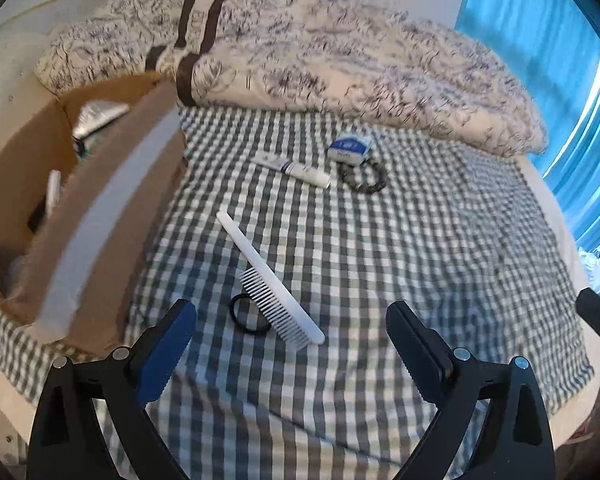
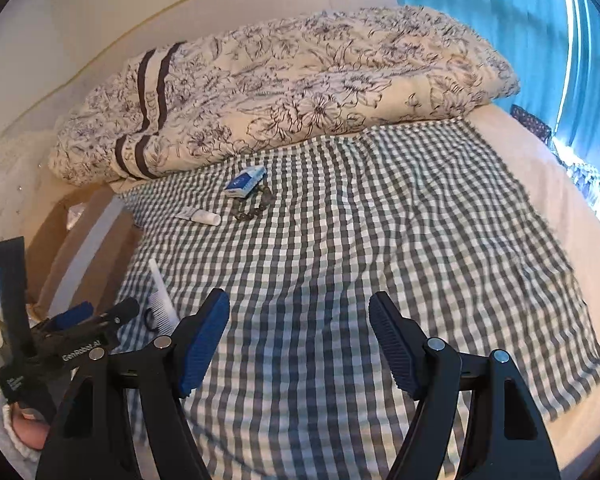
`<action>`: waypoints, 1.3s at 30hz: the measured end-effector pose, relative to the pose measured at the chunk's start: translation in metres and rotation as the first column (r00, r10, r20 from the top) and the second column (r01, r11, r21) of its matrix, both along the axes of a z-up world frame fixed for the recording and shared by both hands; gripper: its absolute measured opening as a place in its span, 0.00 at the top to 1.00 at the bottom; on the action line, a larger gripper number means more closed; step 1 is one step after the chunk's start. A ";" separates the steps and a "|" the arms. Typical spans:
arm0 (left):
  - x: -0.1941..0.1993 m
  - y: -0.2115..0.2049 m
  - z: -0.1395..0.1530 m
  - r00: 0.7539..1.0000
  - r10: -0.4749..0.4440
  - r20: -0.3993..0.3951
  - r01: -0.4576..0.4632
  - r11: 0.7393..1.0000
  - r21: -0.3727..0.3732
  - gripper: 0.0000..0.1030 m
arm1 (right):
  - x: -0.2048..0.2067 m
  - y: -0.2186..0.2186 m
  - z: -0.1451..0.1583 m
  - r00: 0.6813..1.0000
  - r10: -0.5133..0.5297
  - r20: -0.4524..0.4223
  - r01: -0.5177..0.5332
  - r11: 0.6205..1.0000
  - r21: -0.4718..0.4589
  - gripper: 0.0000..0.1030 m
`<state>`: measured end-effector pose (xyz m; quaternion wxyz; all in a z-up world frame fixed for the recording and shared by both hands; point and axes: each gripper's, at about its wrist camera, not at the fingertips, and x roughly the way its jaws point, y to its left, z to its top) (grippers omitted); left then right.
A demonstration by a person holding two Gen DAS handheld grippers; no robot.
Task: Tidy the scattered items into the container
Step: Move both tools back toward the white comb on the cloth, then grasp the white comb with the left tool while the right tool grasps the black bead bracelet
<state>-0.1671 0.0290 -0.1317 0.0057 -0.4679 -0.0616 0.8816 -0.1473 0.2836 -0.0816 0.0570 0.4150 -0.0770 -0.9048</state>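
1. Left tool point(image 1: 292, 344): fingers spread wide, grasping nothing, poised above the green-and-white checked bed sheet point(image 1: 420, 240).
2. Right tool point(image 2: 300, 344): fingers likewise spread, empty.
3. White plastic comb point(image 1: 268, 276): flat on the sheet, its teeth overlapping a black hair tie point(image 1: 246, 316).
4. White squeeze tube point(image 1: 296, 170), blue-and-white small box point(image 1: 350, 147) and dark beaded bracelet point(image 1: 362, 178): grouped near the floral quilt point(image 1: 320, 48).
5. Open brown cardboard box point(image 1: 112, 208): at the bed's left, several items inside.
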 end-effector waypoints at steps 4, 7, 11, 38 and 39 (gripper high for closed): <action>-0.027 -0.001 -0.034 0.997 0.002 0.074 -0.003 1.000 0.009 0.05 | -0.036 -0.012 -0.019 0.999 0.026 0.037 -0.026 1.000 -0.001 0.30; -0.046 -0.005 -0.055 0.994 0.017 0.108 -0.018 1.000 0.001 0.06 | -0.070 -0.025 -0.032 0.997 0.048 0.062 -0.048 0.999 0.007 0.30; -0.073 -0.010 -0.078 0.991 0.039 0.127 -0.037 0.999 -0.021 0.06 | -0.109 -0.044 -0.048 0.994 0.074 0.077 -0.077 0.996 0.034 0.30; -0.097 -0.032 -0.054 0.999 -0.029 0.027 0.026 0.993 0.119 0.88 | -0.252 -0.086 -0.124 0.967 -0.026 0.254 0.007 0.997 0.074 0.89; -0.096 -0.033 -0.052 0.999 -0.024 0.024 0.021 0.992 0.121 0.88 | -0.247 -0.080 -0.120 0.967 -0.022 0.255 0.011 0.999 0.045 0.89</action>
